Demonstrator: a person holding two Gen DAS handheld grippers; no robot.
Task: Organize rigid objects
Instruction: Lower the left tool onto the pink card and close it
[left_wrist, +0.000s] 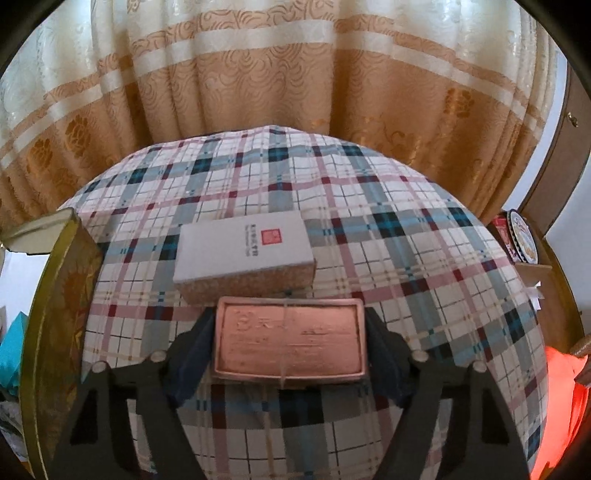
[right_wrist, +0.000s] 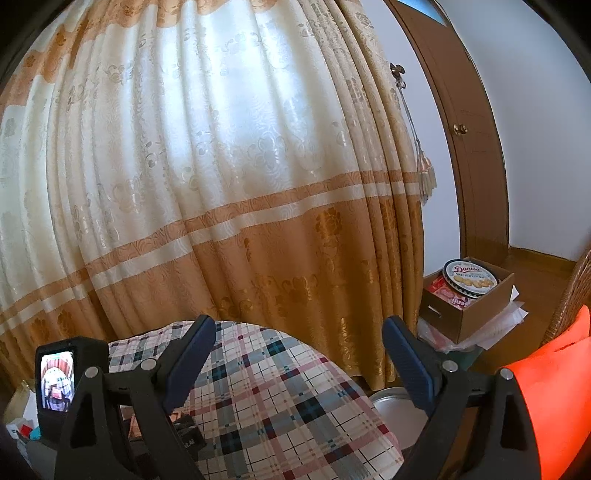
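1. Your left gripper (left_wrist: 290, 339) is pinching a copper-coloured tin (left_wrist: 290, 341) by its two short ends, one finger pressed flat against each side. The embossed lid faces the left wrist camera, and the lettering on it is too soft to read.
2. The tin sits just above the plaid tablecloth (left_wrist: 406, 258). I cannot tell whether its underside touches the cloth.
3. Just beyond the tin lies a white box (left_wrist: 243, 254) with a red square seal, flat on the cloth and angled slightly. Its near edge stands close to the tin's far edge; contact between them cannot be confirmed.
4. At the left edge of the left wrist view, a gold-patterned box (left_wrist: 66, 295) stands upright beside the table.
5. Your right gripper (right_wrist: 299, 363) holds nothing: the jaws are spread wide, with the tablecloth (right_wrist: 280, 398) visible between them.
6. To the right, off the table, a cardboard box (right_wrist: 480, 302) holds a round Danisa cookie tin (right_wrist: 470, 277) and red packets.
7. A cream and gold curtain (right_wrist: 221, 166) hangs behind the table in both views.
8. An orange cushion (right_wrist: 554, 387) fills the lower right of the right wrist view.
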